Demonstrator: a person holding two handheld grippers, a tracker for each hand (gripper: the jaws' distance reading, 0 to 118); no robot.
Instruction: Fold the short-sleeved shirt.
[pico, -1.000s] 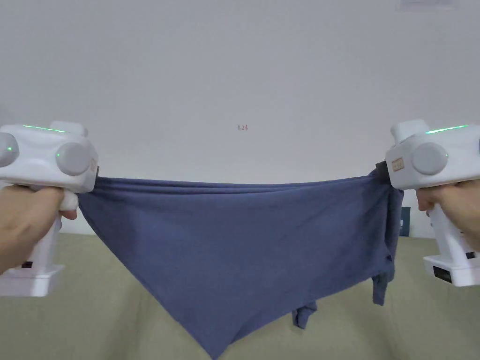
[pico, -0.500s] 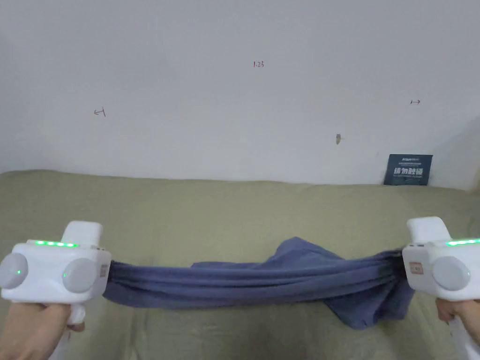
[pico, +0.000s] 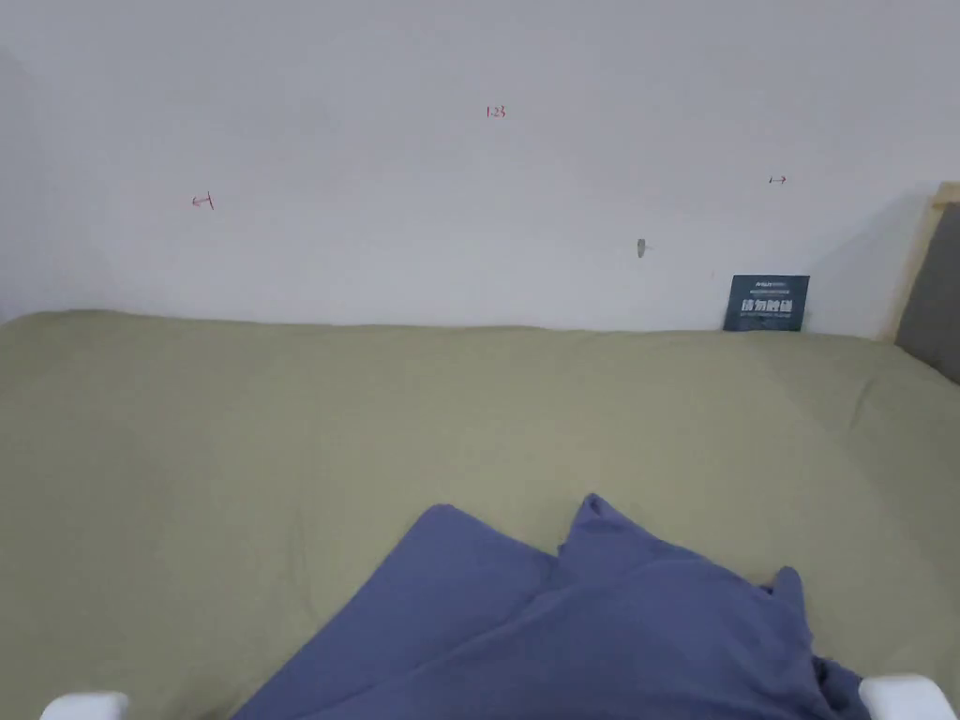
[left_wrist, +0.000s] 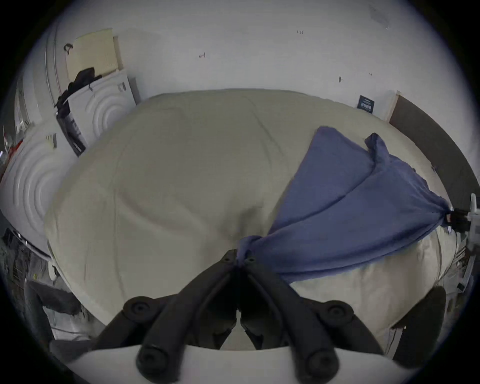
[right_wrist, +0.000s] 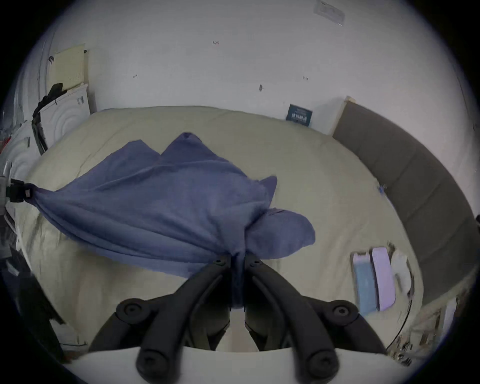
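The blue shirt (pico: 600, 628) lies spread toward the bed's (pico: 234, 422) near edge, limp, light and prone to bunching. The left hand-held gripper (left_wrist: 240, 259) and right hand-held gripper (right_wrist: 237, 257) each pinch a gathered corner; flat hems or shoulder seams would likely give cleaner holds.

Blue shirt (left_wrist: 345, 207) (bunched) between left gripper (left_wrist: 240, 261) fingers (left_wrist: 228, 258)

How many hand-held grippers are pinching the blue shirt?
2. The left hand-held gripper pinches one bunched end of the shirt; the right hand-held gripper pinches the other end. The shirt stretches between them over the bed.
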